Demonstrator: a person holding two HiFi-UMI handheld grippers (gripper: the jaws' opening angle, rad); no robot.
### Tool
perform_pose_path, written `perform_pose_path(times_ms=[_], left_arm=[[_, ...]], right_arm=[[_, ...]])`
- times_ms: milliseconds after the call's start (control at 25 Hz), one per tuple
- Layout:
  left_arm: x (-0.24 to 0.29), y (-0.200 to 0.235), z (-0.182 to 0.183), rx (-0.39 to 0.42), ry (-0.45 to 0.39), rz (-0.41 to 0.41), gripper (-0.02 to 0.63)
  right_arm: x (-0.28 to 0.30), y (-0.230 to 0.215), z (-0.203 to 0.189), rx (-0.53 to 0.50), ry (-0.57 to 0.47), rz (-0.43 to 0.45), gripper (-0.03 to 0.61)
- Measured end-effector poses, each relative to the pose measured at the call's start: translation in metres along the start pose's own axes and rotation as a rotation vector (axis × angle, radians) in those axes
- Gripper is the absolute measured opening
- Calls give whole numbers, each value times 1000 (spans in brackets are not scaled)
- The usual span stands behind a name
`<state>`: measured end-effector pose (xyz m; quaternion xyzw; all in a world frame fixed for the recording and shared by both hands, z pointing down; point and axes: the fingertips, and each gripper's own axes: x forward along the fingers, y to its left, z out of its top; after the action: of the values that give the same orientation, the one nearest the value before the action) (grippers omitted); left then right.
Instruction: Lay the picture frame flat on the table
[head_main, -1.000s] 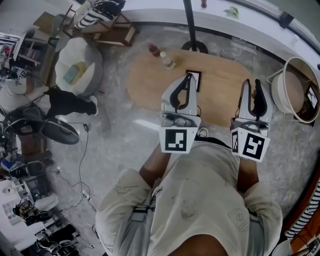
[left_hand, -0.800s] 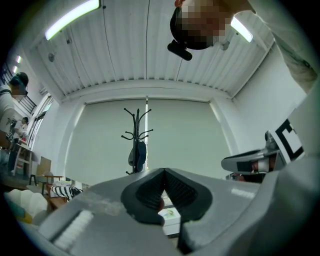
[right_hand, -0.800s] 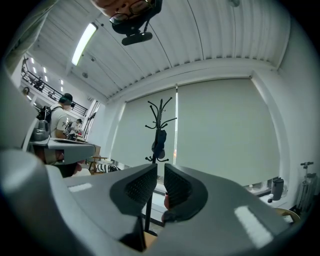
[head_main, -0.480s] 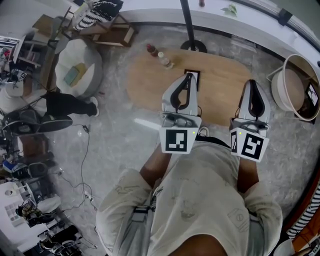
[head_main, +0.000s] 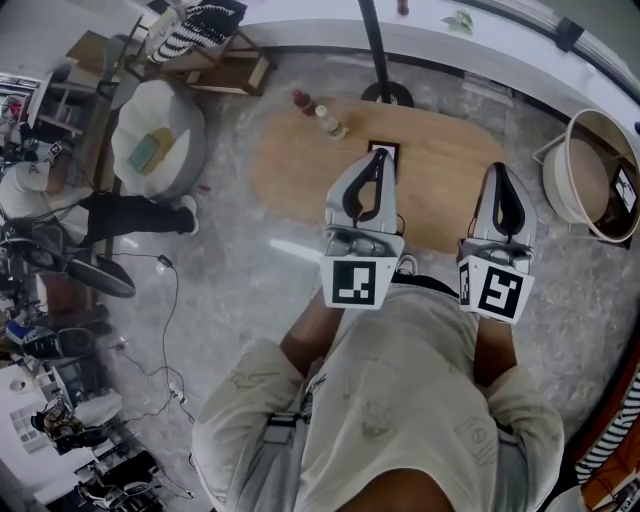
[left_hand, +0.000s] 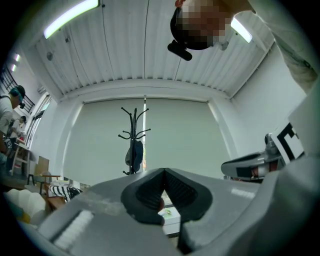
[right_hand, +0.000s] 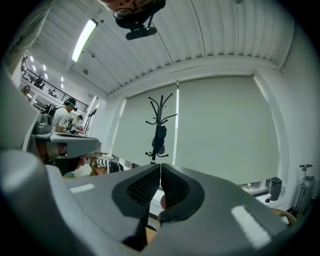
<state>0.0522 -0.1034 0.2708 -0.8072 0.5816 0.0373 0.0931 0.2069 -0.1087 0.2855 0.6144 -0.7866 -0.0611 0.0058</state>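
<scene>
While both tools are held above the near side of the oval wooden table (head_main: 290, 170), the left gripper (head_main: 377, 153) has its jaws pressed together on nothing. Its tip overlaps the small black picture frame (head_main: 393, 155) near the table's middle (whether the frame stands or lies flat cannot be told from above). The right gripper (head_main: 503, 170) has just been closing, and its jaws now meet with nothing between them. Two small bottles (head_main: 329, 122) stand towards the table's far left edge.

Two bottles (head_main: 330, 122) block the table's (head_main: 290, 175) far-left corner.
</scene>
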Motion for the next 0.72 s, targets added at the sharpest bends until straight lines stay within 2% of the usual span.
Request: perform_pose_path(times_ms=[720], left_arm=[[2, -12, 1, 5, -4, -18, 5]], right_arm=[[-4, -1, 2, -3, -7, 8, 5]])
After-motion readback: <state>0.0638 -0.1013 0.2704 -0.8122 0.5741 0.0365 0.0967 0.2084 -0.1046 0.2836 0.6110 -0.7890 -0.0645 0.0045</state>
